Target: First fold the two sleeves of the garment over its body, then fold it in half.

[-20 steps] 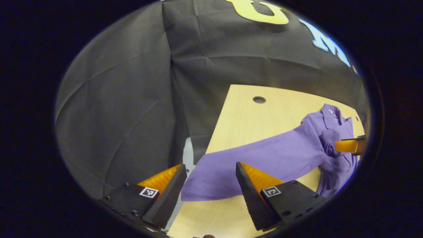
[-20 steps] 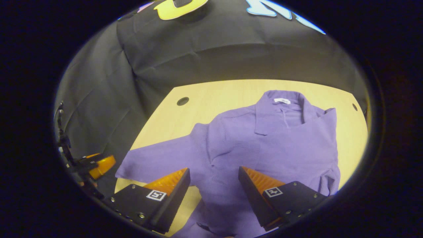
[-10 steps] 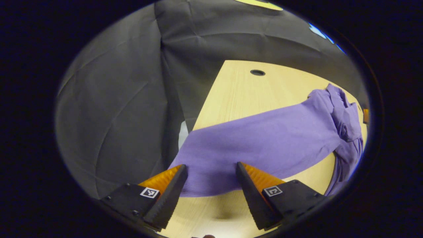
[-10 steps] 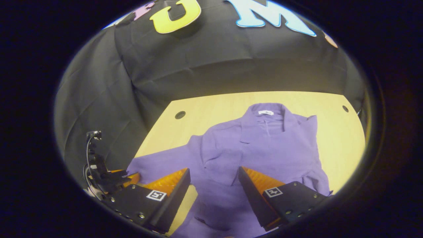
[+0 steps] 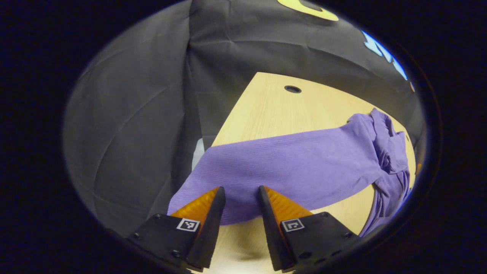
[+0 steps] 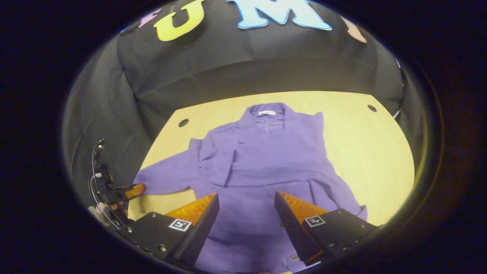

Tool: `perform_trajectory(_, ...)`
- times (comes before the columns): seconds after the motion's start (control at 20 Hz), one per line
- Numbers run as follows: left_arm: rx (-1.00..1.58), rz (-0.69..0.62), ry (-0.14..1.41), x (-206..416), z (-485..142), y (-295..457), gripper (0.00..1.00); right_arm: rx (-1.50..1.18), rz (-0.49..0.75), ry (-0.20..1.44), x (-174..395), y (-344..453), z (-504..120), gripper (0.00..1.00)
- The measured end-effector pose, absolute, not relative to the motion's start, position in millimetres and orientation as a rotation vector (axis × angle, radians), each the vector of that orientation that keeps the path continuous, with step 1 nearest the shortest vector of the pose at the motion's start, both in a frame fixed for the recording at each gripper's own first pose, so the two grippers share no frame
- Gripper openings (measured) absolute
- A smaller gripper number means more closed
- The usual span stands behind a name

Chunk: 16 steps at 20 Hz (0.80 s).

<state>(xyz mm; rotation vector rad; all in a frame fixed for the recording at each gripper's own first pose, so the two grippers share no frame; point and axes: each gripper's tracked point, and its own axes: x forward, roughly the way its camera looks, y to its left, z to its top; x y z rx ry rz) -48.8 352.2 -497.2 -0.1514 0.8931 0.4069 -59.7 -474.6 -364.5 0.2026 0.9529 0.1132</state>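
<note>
A purple collared garment (image 6: 266, 152) lies face up on the light wooden table (image 6: 373, 152). One sleeve lies folded across its chest. The other sleeve (image 5: 304, 163) stretches out to the table's left edge, with its cuff hanging slightly over. My left gripper (image 5: 241, 194) sits at that cuff with its fingers partly closed, cloth showing in the gap between them. In the right gripper view the left gripper (image 6: 131, 189) shows at the cuff's end. My right gripper (image 6: 246, 199) hovers open over the garment's lower body, holding nothing.
The table has round cable holes at its far corners (image 6: 183, 122) (image 6: 372, 108). Black cloth walls stand close behind and to the left. Bare tabletop (image 5: 274, 110) lies beyond the outstretched sleeve and to the right of the garment.
My left gripper has come down to the sleeve cuff and its fingers have narrowed around it. My right gripper has drawn back, so more of the garment shows.
</note>
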Motion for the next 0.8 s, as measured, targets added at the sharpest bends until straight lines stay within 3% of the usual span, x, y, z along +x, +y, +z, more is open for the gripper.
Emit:
perform_trajectory(0.1,-0.174,0.41,0.877,-49.3,-498.5,351.6,0.57,0.205,0.083,0.962,-71.1,-491.0,-365.1,0.92)
perform_trajectory(0.2,-0.217,0.433,0.821,-44.1,-496.7,352.0,0.57,0.212,0.06,0.97,-79.9,-502.6,-366.0,0.92)
perform_trajectory(0.3,-0.257,0.484,0.796,-40.4,-496.1,349.3,0.09,0.209,0.049,0.98,-86.3,-510.3,-366.4,0.92)
perform_trajectory(0.55,-0.209,0.51,0.863,-39.7,-495.9,349.2,0.07,0.18,0.06,0.984,-96.1,-521.9,-364.7,0.92)
perform_trajectory(0.8,-0.142,0.49,0.821,-22.4,-476.1,329.0,0.07,0.207,0.036,0.997,-109.3,-537.0,-366.9,0.92)
